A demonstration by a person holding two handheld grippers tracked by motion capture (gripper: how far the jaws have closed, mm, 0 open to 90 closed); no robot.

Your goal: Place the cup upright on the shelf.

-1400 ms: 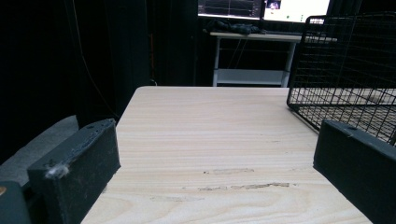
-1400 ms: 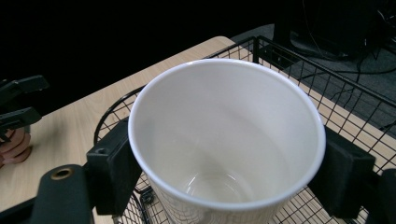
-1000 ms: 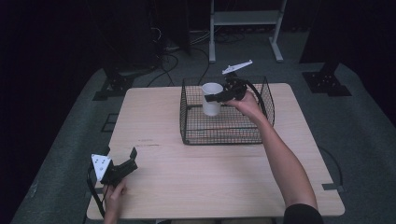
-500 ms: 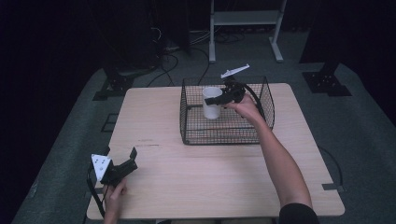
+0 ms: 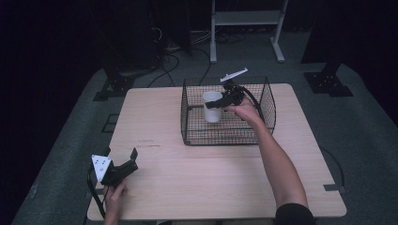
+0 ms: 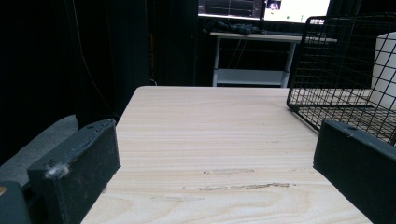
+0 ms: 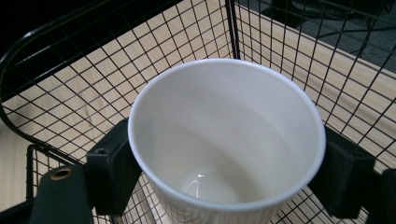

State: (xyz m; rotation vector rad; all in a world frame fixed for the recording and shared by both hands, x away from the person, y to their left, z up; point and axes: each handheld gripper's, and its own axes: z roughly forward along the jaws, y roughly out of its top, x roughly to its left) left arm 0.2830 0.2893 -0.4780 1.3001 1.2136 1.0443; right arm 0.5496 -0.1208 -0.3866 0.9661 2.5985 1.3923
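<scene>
right hand-held gripper (image 5: 217, 104): its jaws sit one on each side of the cup (image 7: 226, 140), pressed against the wall just under the rim; clamped on it, as far as the right gripper view shows.
cup: white, empty, upright, inside the basket (image 5: 263, 123) toward its back left part; whether its base rests on the mesh floor or hangs just above it I cannot tell.
grip risk: the hold is high on a thin, tapering wall. Too hard a squeeze may buckle the rim; too light a one may let the cup slide down through the jaws.
basket risk: wire walls stand close around the cup and the hand (image 5: 244, 108). A sideways move could knock the cup or the jaws against the wire and twist the cup out of the hold, or drag the light basket across the surface (image 5: 206, 183).
release risk: opening the jaws above an uneven mesh could leave the cup to tip over.
left hand-held gripper (image 5: 133, 158): jaws wide apart, holding nothing, low at the near left corner of the surface, well apart from the basket; little danger there beyond its cable.
</scene>
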